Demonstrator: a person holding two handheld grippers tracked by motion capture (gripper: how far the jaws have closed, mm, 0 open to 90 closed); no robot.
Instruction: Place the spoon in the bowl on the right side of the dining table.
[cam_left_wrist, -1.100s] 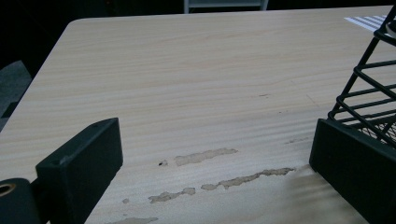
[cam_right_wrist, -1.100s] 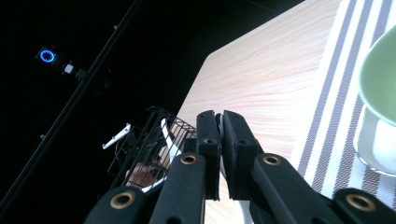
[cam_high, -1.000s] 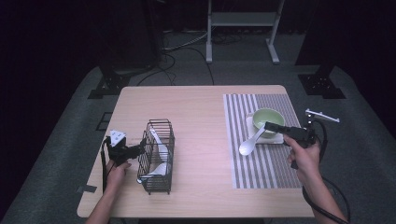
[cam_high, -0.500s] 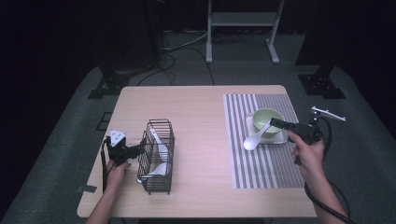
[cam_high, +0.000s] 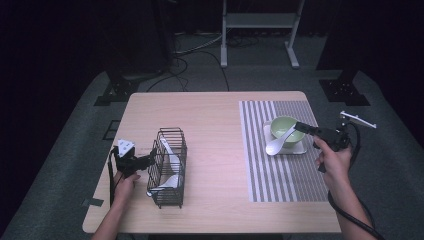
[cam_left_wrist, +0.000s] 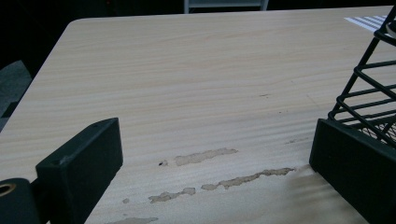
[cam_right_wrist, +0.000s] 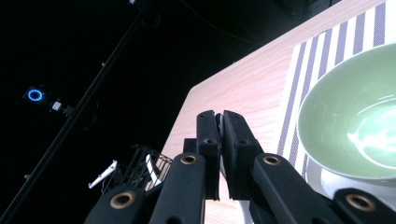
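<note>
wooden table (cam_high: 215, 120): striped placemat (cam_high: 280, 175) along its right edge, carrying a white square plate (cam_high: 299, 148) with a green bowl (cam_high: 283, 125). white spoon (cam_high: 276, 142) leans on the bowl rim, handle clenched in the right gripper (cam_high: 302, 127). black wire basket (cam_high: 169, 167) near the front left corner, white utensils inside. left gripper (cam_high: 149, 161) beside it, jaws spread wide, one touching the basket's base.

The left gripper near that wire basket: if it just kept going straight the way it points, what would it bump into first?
Most likely the black wire basket. In the high view the left gripper points right at the basket's side, almost touching it. In its own view one of its fingers sits at the basket's base, the other over bare table.
</note>
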